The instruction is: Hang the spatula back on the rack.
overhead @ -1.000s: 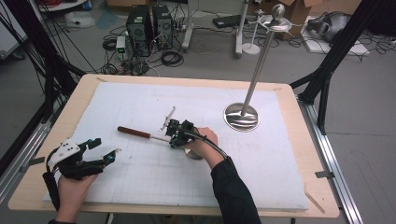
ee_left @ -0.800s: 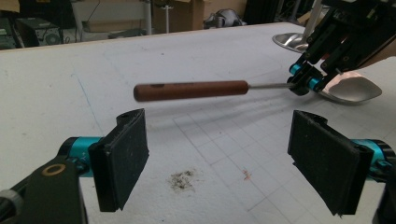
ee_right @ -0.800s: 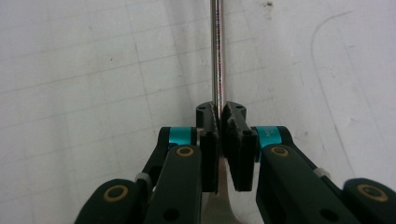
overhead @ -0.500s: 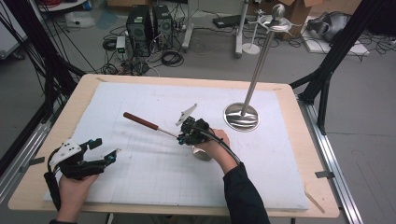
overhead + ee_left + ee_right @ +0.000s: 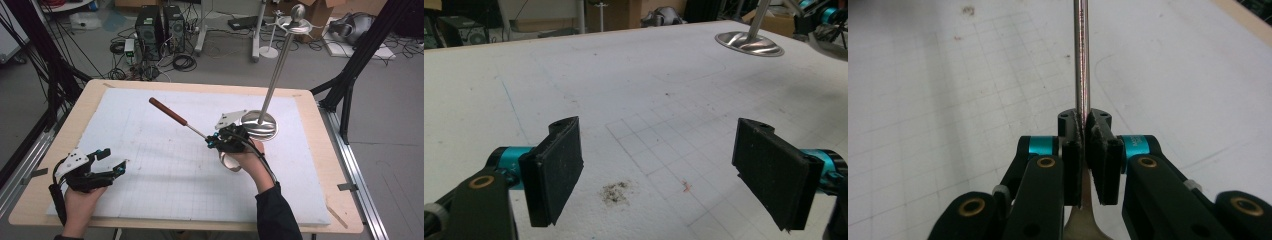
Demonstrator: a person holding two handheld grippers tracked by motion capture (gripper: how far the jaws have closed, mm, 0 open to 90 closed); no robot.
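Ladle: one ladle (image 5: 190, 122), brown handle raised toward the table's far-left corner, bowl beneath the hand.
Right gripper (image 5: 1083, 145): clamped on the ladle's steel shaft mid-table.
Left gripper (image 5: 659, 170): jaws wide, near-left edge.
Stand: one metal stand (image 5: 260, 125), far-right area of the table (image 5: 320, 200).

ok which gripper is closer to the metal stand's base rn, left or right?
Right. The right gripper, shut on the ladle, sits just short of the stand base. The left gripper is open at the table's near-left corner, far across the white mat.
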